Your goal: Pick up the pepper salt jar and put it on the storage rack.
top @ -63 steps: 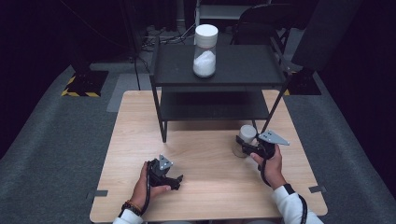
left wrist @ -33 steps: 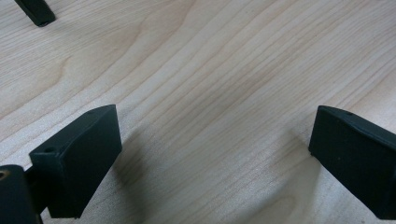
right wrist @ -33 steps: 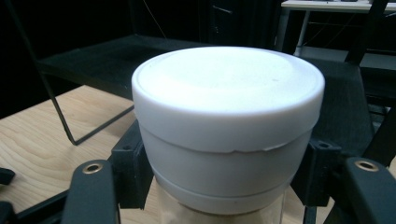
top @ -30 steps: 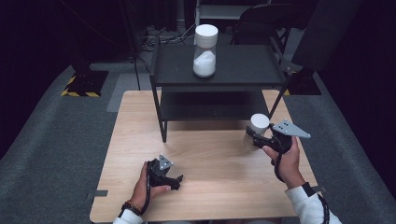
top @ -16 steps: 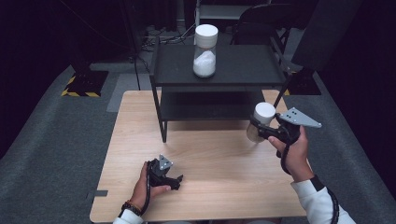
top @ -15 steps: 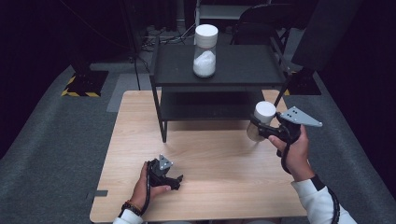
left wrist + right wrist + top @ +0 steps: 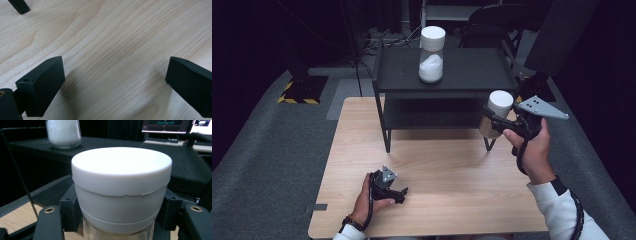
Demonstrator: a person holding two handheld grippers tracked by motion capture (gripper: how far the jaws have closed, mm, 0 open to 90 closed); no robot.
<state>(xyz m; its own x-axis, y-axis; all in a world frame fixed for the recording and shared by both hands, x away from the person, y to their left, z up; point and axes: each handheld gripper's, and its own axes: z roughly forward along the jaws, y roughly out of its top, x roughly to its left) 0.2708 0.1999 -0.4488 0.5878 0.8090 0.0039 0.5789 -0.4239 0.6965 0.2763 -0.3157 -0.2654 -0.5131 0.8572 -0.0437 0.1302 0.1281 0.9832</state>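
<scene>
My right gripper is shut on a clear jar with a white lid, held upright in the air beside the right end of the black shelf. In the right gripper view the white lid is close up, with the black jaws pressed on both sides of the jar just below it. A second white-lidded jar with white powder stands on the shelf's top; it also shows at the upper left as a powder jar. My left gripper rests on the wooden table near the front edge, open, with bare wood between its jaws.
The black shelf stands on the far half of the table, its legs reaching down to the wood, with a lower tier under the top. A black chair and cables sit behind it. Grey carpet surrounds the table.
My right gripper has lifted the jar up off the table, rising to about the shelf's top level at its right end. The left gripper has stayed put.
</scene>
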